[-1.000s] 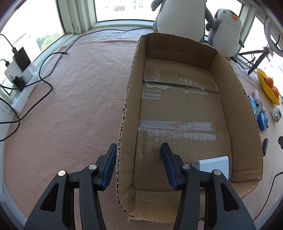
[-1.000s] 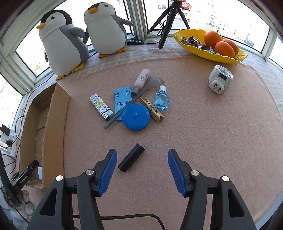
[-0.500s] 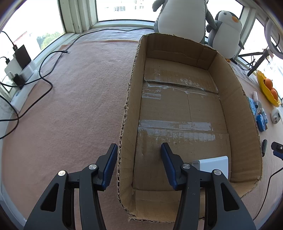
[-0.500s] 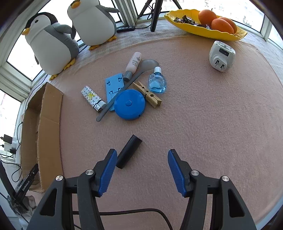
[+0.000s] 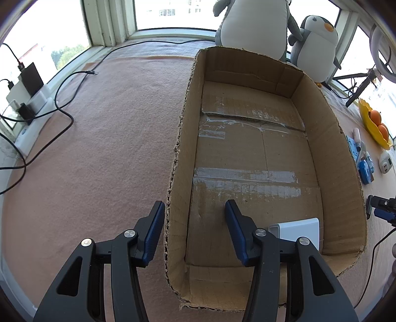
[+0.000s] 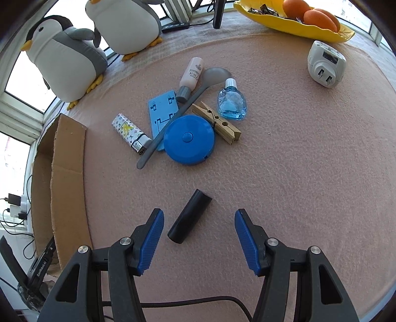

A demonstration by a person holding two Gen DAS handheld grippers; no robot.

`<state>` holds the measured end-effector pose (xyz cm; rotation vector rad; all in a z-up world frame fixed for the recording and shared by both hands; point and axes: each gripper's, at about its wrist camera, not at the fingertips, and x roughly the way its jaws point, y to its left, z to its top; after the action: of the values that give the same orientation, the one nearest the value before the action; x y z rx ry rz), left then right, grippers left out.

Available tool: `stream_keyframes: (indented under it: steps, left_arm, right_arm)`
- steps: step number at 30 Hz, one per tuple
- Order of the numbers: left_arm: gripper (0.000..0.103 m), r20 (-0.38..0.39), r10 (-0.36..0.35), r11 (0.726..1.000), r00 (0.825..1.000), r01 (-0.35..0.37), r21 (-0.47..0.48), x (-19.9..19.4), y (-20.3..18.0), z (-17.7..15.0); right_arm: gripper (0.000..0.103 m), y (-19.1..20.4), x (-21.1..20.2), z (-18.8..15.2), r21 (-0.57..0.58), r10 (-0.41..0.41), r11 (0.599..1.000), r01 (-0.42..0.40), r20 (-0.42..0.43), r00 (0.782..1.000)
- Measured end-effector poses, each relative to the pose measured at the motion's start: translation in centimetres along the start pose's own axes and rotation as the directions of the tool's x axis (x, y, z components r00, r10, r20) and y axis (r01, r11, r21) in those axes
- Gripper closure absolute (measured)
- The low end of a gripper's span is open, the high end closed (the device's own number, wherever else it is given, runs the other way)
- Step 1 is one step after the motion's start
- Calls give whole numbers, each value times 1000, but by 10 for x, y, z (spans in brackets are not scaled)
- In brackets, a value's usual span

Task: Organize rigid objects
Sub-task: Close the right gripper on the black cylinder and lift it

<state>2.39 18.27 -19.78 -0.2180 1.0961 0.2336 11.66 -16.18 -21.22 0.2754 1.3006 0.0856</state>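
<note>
On the pink felt tabletop, the right tongs hang with their blue pads spread wide apart, holding nothing. A black tube lies slanted between the pads, nearer the left one and touching neither. Farther from the tongs sits a cluster of small things: a round blue tape measure, a wooden clothespin just beside it, a grey spoon whose handle runs across a flat blue card, a patterned lighter, a small beige bottle and a clear blue bottle. A white plug adapter stands well apart to the right, near a yellow dish with oranges. Two plush penguins sit along the window side. At the left edge of this view is the rim of a cardboard box. Over that same cardboard box, the left tongs are also open and empty, straddling the box's left wall, with one pad outside it and the other above the box floor. Inside the box, a white block lies in the near right corner, partly hidden behind the tongs' right arm. Black cables trail across the tabletop to the left of the box.
</note>
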Motion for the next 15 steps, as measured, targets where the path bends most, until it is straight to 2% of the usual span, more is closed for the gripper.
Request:
stream_keyframes:
  steps: [3, 12, 15]
  left_arm:
    - [53, 0, -1, 1000, 1000, 1, -1, 0, 0, 0]
    - [53, -1, 4, 1000, 1000, -4, 4, -1, -1, 0]
    - [53, -3, 3, 1000, 1000, -3, 1, -1, 0, 0]
  right_arm:
    - [52, 4, 7, 1, -17, -15, 1000, 15, -15, 1000]
    - [74, 26, 13, 1, -176, -109, 979, 107, -2, 994]
    - [85, 29, 13, -1, -223, -138, 965, 136, 7, 990]
